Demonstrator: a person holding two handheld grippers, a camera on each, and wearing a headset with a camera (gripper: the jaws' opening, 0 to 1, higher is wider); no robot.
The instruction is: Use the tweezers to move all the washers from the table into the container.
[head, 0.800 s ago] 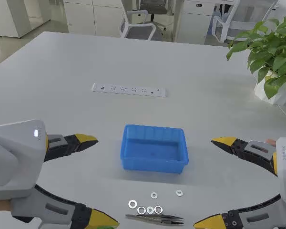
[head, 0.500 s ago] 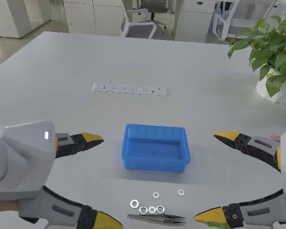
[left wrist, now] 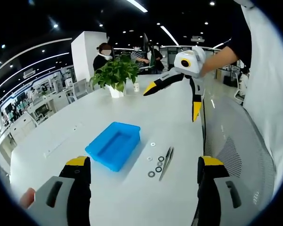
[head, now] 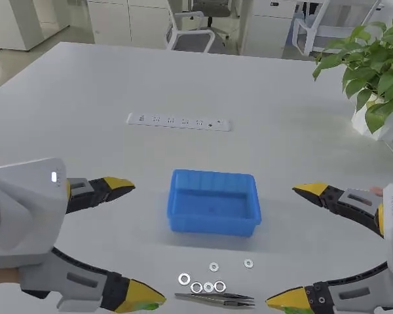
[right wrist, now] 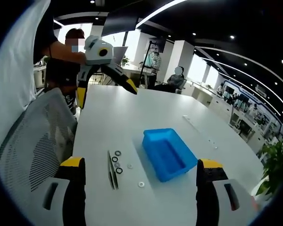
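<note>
Left gripper (head: pixel 147 242) and right gripper (head: pixel 281 246): jaws wide apart, nothing held. Tweezers (head: pixel 215 299) lie flat on the white table (head: pixel 85 98) between the grippers, long axis running from one toward the other; tip end not discernible. Washers (head: pixel 208 286) sit just beyond them, blue container (head: pixel 213 203) farther ahead. Power strip (head: pixel 178 122) and potted plant (head: pixel 373 65) lie beyond. The room is an open office.

White table (head: pixel 85 85), blue container (head: pixel 213 226), washers (head: pixel 208 286), tweezers (head: pixel 216 299), power strip (head: pixel 178 122)
</note>
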